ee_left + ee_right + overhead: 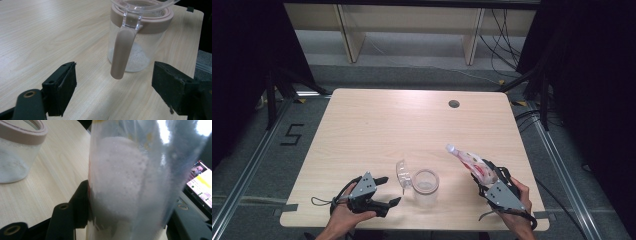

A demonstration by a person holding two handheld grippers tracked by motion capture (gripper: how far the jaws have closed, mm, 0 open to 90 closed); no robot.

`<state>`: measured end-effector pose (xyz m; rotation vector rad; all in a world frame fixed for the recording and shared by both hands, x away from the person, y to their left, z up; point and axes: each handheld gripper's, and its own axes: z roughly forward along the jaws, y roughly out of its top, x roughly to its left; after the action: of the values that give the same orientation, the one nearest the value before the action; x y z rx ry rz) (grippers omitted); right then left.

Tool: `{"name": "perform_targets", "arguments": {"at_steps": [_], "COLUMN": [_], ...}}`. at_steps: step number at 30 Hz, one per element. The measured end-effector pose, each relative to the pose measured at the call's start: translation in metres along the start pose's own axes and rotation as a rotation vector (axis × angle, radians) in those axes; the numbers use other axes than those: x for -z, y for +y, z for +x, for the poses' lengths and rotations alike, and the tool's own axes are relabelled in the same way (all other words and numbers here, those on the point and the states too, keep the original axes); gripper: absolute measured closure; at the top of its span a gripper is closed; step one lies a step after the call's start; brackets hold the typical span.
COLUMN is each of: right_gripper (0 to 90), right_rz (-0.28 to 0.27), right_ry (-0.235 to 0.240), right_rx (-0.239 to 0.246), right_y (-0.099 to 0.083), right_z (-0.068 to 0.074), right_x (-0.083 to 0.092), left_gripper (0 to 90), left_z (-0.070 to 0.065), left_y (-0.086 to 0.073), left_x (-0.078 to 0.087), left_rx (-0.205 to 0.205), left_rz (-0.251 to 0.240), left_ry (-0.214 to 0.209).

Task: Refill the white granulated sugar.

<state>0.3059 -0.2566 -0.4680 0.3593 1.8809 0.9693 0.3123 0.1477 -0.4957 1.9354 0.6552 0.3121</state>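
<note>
The right gripper (484,176) pinches a bag of white powder (471,161), lower right of the frame. The jar (426,187) stands open on the desk (377,125) — little powder inside. Most pouring is left. The left gripper (388,191) waits, jaws spread.

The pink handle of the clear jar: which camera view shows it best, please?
The left gripper view shows the pink handle best: it hangs large and sharp from the jar rim, between open jaws. In the high view the jar is too small to make the handle out. The right gripper view catches the jar's pink rim and wall.
</note>
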Motion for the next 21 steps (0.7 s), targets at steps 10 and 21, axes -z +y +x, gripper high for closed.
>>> {"name": "perform_targets", "arguments": {"at_steps": [10, 21], "right_gripper": [46.4, 46.6], "right_rz": [0.006, 0.016], "right_ry": [-0.018, -0.021], "right_rx": [0.162, 0.265], "right_y": [0.008, 0.015], "right_z": [0.006, 0.014], "right_x": [0.007, 0.01], "left_gripper": [19.5, 19.4], "left_z": [0.0, 0.0], "left_y": [0.0, -0.001], "left_x": [0.001, 0.001], "left_rx": [0.025, 0.034], "left_rz": [-0.007, -0.007], "left_ry": [-0.002, -0.003]}}
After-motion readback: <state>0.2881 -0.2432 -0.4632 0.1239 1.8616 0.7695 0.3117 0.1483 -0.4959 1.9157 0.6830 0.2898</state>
